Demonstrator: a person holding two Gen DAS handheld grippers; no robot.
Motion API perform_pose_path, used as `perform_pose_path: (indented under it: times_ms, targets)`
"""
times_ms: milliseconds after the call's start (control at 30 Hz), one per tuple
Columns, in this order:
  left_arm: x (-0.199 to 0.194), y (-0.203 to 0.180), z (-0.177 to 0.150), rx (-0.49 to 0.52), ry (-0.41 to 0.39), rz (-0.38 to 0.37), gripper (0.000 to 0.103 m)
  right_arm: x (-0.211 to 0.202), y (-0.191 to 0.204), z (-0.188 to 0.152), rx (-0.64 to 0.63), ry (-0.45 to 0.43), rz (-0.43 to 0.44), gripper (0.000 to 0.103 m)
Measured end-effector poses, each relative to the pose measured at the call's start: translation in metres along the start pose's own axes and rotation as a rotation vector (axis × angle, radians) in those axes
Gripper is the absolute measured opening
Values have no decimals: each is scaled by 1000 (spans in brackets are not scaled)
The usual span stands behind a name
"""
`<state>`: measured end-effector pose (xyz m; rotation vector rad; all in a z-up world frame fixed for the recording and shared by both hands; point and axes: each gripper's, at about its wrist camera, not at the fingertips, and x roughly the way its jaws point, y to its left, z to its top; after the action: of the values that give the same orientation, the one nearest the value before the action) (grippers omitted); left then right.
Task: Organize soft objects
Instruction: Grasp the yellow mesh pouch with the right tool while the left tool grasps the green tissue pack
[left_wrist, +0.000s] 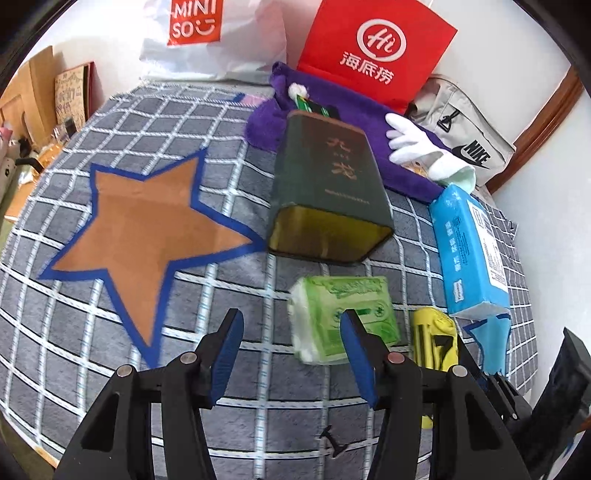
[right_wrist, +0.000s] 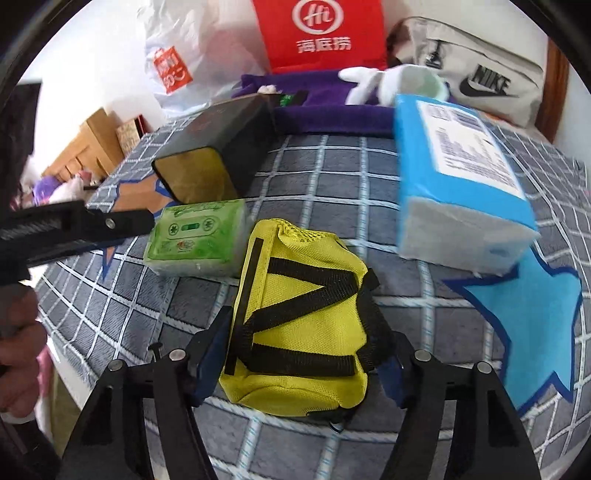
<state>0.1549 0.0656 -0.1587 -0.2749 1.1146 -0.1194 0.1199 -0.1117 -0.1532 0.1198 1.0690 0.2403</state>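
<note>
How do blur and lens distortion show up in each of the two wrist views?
Left wrist: grid blanket lines bow outward, dark corners; green tissue pack is smeared. Right wrist: same fisheye bowing; yellow pouch sharp, blue tissue pack slightly soft.

A grey fabric cover with a white grid pattern (left_wrist: 110, 325) spans the work surface. A dark green rectangular metal tin (left_wrist: 328, 192) lies on its side on it, gold-coloured end toward the camera. At the rear wall stand a white plastic shopping bag with a red logo panel (left_wrist: 236, 44), a red paper bag with a white logo (left_wrist: 376, 48), and, to the right, a pale grey fabric bag with a black Nike logo (left_wrist: 465, 140).
</note>
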Motion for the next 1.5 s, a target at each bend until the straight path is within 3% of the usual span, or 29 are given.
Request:
perform_pose_path:
  times_ms: [333, 533, 700, 867, 967, 1067, 1500]
  targets:
    - [26, -36, 0, 5, 58, 16, 74, -35, -70, -25, 70, -35, -61, 67]
    - [44, -58, -1, 39, 57, 118, 84, -43, -100, -35, 128, -59, 16, 68]
    - [52, -65, -1, 79, 59, 146, 91, -41, -102, -37, 117, -76, 48, 69]
    - [51, -67, -3, 95, 44, 164, 89, -40, -96, -38, 78, -74, 22, 69]
    - [43, -65, -5, 85, 25, 129, 66, -40, -95, -36, 67, -69, 11, 69]
    - [35, -61, -6, 73, 15, 103, 59, -40, -96, -35, 68, -60, 11, 69]
    - [0, -61, -7, 110, -34, 79, 56, -56, -89, -25, 36, -51, -9, 68]
